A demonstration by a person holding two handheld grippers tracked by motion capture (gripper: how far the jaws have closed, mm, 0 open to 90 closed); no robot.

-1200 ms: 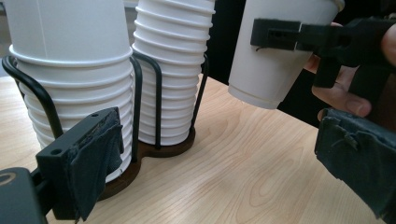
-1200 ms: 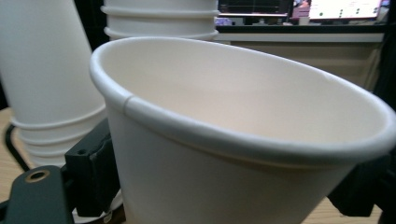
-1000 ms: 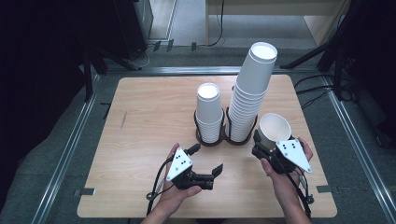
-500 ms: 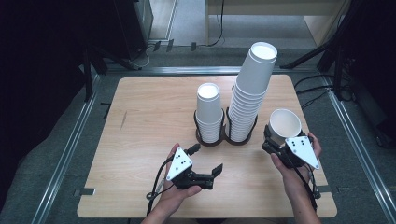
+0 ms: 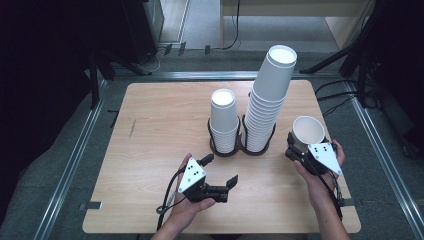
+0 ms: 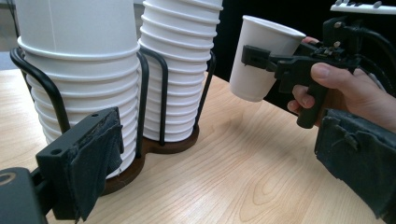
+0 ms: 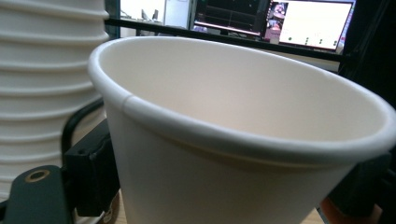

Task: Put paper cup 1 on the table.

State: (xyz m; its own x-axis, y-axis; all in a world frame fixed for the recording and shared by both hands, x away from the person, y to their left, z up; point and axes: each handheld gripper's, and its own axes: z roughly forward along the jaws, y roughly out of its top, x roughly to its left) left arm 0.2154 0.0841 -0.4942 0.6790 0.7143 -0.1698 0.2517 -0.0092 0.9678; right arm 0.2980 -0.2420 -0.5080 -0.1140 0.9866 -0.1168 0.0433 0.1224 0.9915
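Right gripper (image 5: pixel 300 149) jaws clamped on the single paper cup (image 5: pixel 308 131), one pad each side of its wall below the rim, mouth up, cup tilted a bit and held clear of the table (image 5: pixel 150 130), just right of the tall stack (image 5: pixel 267 100). Left gripper (image 5: pixel 220 172) jaws apart, nothing between them, low over the table near the front edge, pointing at the short stack (image 5: pixel 223 120) in the wire holder (image 5: pixel 240 150). Step in hand looks like carrying the loose cup off to set it down. To do it well: keep the squeeze light so the thin wall doesn't crush, level the cup before lowering, stay off the tall stack since a bump could topple it, land the base flat on bare wood, release only once it sits. Left gripper is best kept out of the path.
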